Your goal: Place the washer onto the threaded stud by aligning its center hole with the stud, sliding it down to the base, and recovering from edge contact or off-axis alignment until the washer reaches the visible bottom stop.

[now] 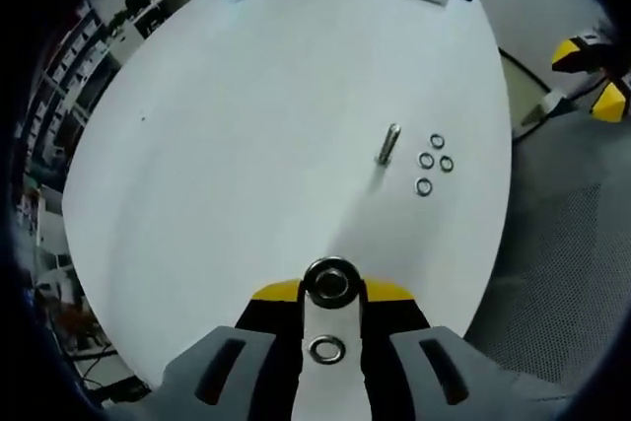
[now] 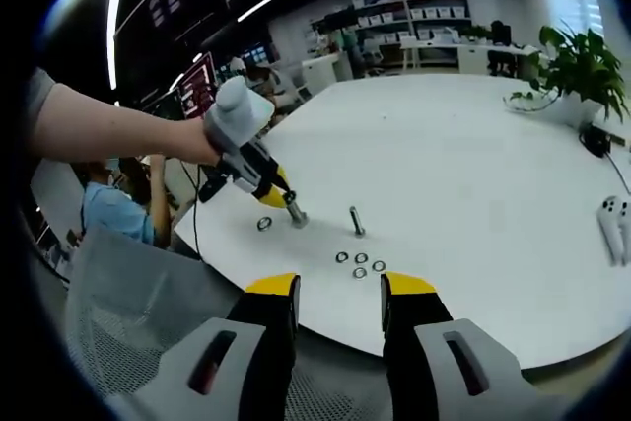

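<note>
A: The left gripper (image 1: pixel 332 288) has its jaws closed on a ring-shaped piece, prob. a washer (image 1: pixel 331 282). A second washer (image 1: pixel 327 349) lies on the table (image 1: pixel 227 155) just below it. The threaded stud (image 1: pixel 388 144) stands well apart, four spare washers (image 1: pixel 432 163) beside it.

B: He should bring the hole straight over the stud tip, keep it level, then slide down.

A: The right gripper (image 2: pixel 338 293) is open, holding nothing. Its view shows the person's arm (image 2: pixel 108 130) and left gripper from the side; the left gripper view doesn't.

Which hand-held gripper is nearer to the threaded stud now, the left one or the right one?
Left. The left hand-held gripper is down at the table, beside the threaded stud. The right hand-held gripper hangs off the table edge, beyond the loose washers.
</note>
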A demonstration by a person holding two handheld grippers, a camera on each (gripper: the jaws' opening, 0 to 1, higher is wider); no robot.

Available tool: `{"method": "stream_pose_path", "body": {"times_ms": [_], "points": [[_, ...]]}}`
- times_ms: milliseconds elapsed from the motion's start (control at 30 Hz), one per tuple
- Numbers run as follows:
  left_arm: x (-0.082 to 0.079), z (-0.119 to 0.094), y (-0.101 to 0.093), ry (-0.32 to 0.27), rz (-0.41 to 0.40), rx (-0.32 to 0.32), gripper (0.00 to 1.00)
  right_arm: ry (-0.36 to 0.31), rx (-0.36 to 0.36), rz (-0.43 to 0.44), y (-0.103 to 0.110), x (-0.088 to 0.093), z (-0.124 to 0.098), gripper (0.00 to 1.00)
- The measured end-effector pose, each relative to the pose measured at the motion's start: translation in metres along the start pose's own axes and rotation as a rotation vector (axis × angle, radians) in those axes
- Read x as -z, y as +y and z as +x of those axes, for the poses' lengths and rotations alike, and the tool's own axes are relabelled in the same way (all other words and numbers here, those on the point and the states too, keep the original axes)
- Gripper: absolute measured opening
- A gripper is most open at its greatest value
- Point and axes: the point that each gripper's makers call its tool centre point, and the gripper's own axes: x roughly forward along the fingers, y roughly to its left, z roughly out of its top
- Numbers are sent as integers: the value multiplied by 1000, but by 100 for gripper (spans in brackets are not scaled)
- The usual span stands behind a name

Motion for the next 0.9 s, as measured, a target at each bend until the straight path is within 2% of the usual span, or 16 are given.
{"method": "stream_pose_path", "body": {"times_ms": [567, 900], "points": [[10, 36, -3, 72, 30, 22, 19, 14, -2, -13, 1, 2, 1, 35], [11, 44, -4, 77, 36, 32, 19, 16, 4, -11, -1, 2, 1, 35]]}}
